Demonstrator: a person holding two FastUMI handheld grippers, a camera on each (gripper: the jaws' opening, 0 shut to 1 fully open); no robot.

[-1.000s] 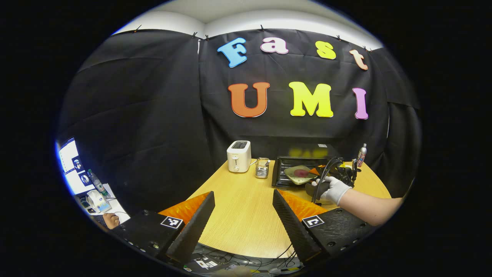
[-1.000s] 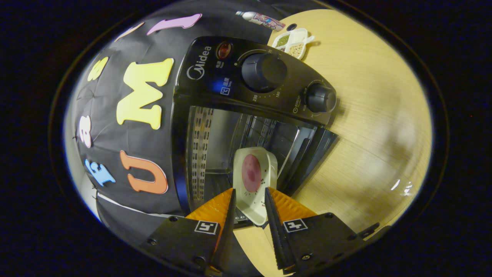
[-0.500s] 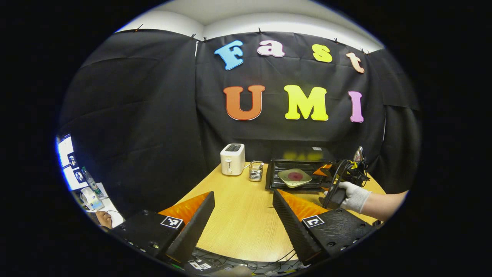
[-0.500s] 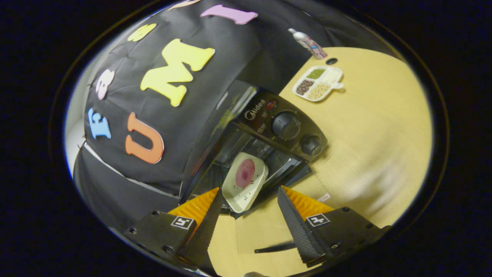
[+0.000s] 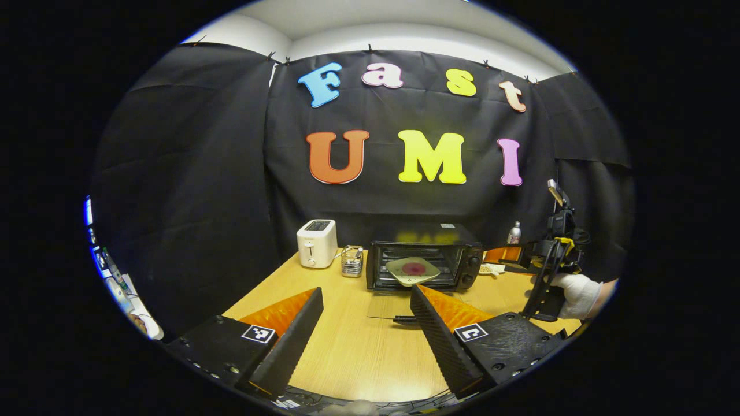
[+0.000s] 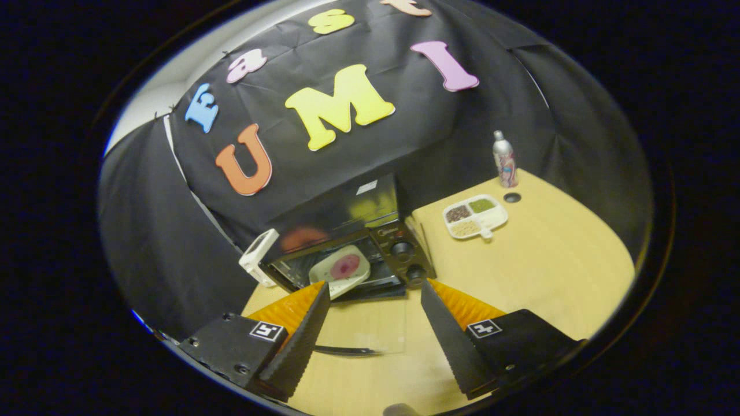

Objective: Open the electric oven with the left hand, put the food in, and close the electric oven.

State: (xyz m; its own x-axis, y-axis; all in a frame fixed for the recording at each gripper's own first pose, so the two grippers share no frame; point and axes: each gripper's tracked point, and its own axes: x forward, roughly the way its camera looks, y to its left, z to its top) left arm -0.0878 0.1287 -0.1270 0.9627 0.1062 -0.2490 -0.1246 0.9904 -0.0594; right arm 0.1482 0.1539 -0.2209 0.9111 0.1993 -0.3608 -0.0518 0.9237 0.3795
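The electric oven (image 5: 425, 263) stands at the table's (image 5: 358, 346) far edge, plate of food (image 5: 413, 269) inside, glass door (image 6: 370, 329) folded flat toward both open, empty grippers — left gripper (image 5: 365, 329) facing it squarely, right gripper (image 6: 373, 335) nearer the door's handle.

Place: staged recording booth | Evidence: black cloth wall (image 5: 191, 173) clipped up behind round light-wood table (image 5: 358, 346) | Props: white two-slot toaster (image 5: 316, 242), black countertop electric oven (image 5: 425, 264)
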